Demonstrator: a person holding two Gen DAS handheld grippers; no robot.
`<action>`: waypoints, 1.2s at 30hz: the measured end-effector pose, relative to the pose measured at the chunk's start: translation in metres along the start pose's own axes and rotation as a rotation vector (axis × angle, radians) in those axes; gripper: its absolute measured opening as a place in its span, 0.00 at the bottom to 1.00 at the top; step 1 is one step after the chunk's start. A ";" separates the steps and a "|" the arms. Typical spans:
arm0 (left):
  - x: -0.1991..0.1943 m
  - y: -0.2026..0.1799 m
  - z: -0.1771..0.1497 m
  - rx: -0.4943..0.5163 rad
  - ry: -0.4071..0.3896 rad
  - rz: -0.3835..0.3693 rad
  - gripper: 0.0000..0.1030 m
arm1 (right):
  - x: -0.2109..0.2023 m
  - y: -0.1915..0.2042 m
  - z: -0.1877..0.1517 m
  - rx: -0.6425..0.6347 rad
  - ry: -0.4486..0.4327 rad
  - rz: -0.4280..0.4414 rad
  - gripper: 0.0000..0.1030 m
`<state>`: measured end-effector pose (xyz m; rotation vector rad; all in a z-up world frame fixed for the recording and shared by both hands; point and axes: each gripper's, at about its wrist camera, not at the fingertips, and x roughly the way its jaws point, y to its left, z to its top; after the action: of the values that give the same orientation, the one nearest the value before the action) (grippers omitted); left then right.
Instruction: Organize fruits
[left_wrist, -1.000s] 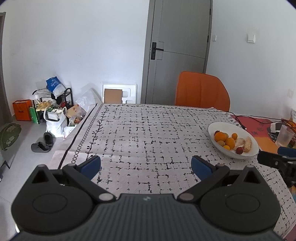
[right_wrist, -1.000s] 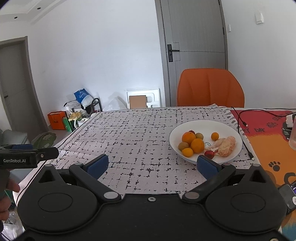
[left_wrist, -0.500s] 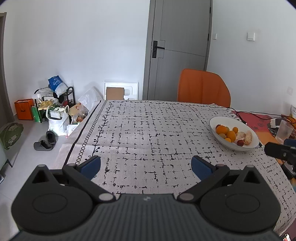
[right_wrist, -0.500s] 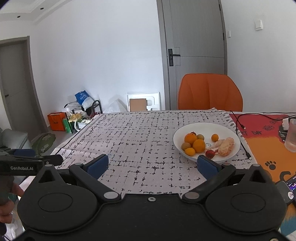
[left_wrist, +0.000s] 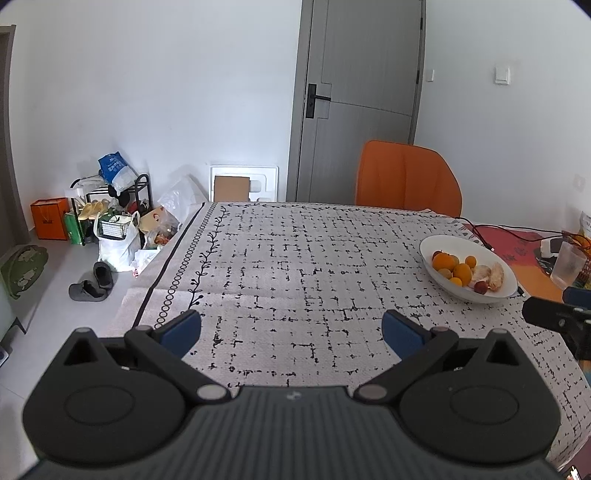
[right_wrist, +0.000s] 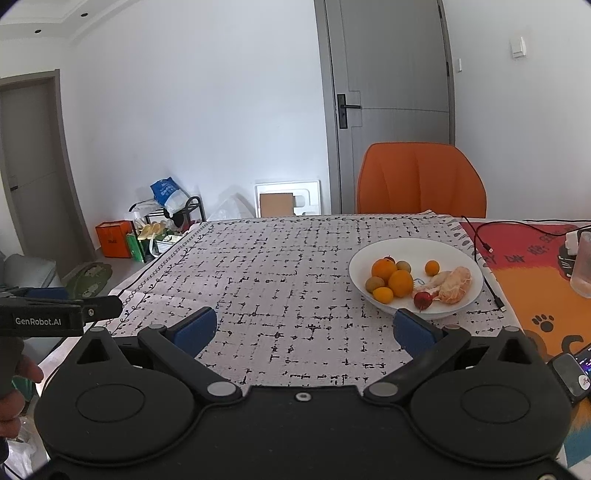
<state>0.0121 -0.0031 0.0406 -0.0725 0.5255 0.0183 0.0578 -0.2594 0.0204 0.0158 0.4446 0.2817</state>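
Observation:
A white bowl (right_wrist: 454, 251) sits on the patterned tablecloth (right_wrist: 280, 266) at the right. It holds oranges (right_wrist: 400, 282), small green fruits (right_wrist: 375, 283), a red fruit (right_wrist: 423, 300) and peeled citrus (right_wrist: 456, 285). The bowl also shows in the left wrist view (left_wrist: 458, 242). My left gripper (left_wrist: 291, 328) is open and empty above the near table edge. My right gripper (right_wrist: 303, 328) is open and empty, just in front of and left of the bowl.
An orange chair (right_wrist: 421, 181) stands behind the table. An orange mat (right_wrist: 532, 273) with a cable (right_wrist: 480, 240), a plastic cup (right_wrist: 583, 264) and a phone (right_wrist: 576, 373) lies at the right. Bags and a rack (left_wrist: 110, 214) stand on the floor at the left.
Both grippers have drawn back from the table, so the bowl looks smaller and farther away. Both stay open and empty.

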 end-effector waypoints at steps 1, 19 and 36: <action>0.000 0.000 0.000 0.003 0.002 -0.003 1.00 | 0.000 0.000 0.000 -0.001 -0.002 -0.001 1.00; 0.000 -0.004 -0.001 0.013 0.012 -0.013 1.00 | 0.000 -0.003 0.001 0.011 -0.006 -0.007 1.00; 0.003 -0.007 0.000 0.018 0.015 -0.019 1.00 | 0.001 -0.001 0.003 0.005 0.005 -0.001 1.00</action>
<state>0.0148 -0.0096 0.0394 -0.0598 0.5400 -0.0053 0.0599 -0.2605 0.0223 0.0201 0.4502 0.2791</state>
